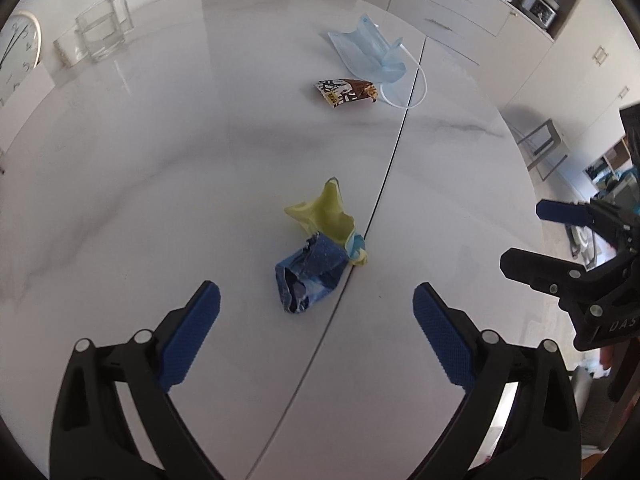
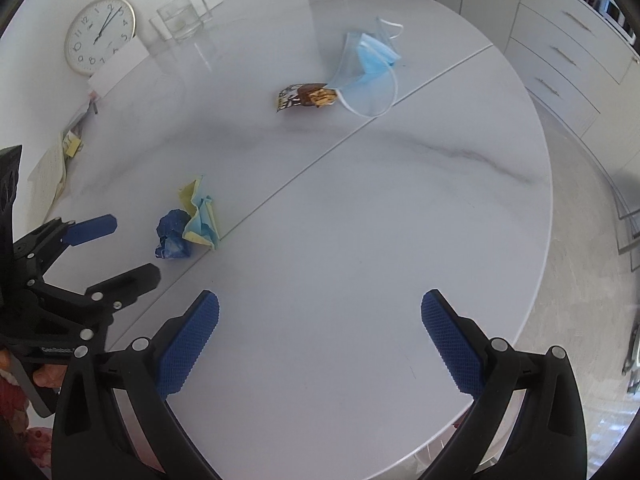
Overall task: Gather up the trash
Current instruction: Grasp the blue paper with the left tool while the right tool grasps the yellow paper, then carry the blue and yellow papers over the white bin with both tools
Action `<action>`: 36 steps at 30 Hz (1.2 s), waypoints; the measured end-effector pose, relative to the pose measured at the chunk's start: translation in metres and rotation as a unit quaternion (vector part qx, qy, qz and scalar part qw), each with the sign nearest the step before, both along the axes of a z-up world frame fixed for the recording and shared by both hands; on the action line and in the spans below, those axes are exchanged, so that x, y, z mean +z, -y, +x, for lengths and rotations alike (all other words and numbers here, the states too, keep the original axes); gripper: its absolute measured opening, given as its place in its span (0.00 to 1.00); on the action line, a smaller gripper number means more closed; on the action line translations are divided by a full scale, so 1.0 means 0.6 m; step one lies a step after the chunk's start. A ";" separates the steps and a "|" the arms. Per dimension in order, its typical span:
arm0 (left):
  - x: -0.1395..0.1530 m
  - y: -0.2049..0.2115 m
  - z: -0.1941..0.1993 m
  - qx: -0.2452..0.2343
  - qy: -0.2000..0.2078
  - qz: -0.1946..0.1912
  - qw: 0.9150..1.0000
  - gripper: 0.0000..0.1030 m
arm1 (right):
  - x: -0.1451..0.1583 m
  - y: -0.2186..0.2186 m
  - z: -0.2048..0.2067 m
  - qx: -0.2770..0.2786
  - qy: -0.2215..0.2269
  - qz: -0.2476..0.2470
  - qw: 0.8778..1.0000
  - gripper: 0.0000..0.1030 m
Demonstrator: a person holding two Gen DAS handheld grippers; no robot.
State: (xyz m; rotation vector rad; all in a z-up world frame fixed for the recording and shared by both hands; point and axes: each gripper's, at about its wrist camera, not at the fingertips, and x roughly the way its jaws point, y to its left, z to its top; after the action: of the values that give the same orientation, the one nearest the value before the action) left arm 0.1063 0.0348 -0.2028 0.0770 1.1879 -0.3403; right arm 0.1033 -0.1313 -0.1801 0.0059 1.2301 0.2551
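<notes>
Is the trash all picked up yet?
Not yet. Nothing looks collected: the crumpled wrapper, snack bar wrapper and face mask all lie on the table. The left gripper is open, aimed at the crumpled wrapper; the right gripper is open, empty.

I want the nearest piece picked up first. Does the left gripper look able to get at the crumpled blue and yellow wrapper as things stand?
Probably yes. The left gripper is open and the crumpled blue and yellow wrapper lies just ahead between its fingers, on bare table with nothing in between. The right gripper sits off to the side.
</notes>
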 end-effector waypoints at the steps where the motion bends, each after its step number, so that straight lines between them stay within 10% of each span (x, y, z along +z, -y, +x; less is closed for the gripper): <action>1: -0.004 0.003 0.004 -0.005 0.000 0.003 1.000 0.87 | -0.003 -0.003 0.005 0.002 -0.002 0.000 1.000 0.98; 11: -0.043 0.017 0.037 -0.031 -0.017 0.018 0.999 0.45 | -0.023 -0.019 0.039 0.019 -0.021 0.006 1.000 0.98; 31: 0.006 -0.068 0.013 0.034 -0.012 -0.030 0.999 0.35 | -0.030 -0.134 0.100 0.111 0.002 0.041 0.993 0.97; 36: 0.023 -0.109 -0.006 0.061 -0.004 -0.025 0.998 0.35 | -0.045 -0.173 0.119 0.123 -0.009 0.037 0.992 0.82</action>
State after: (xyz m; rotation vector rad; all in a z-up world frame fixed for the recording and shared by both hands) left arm 0.1028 0.1004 -0.1887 -0.0413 1.1857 -0.2632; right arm 0.1745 -0.0275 -0.2071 -0.0802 1.2387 0.5150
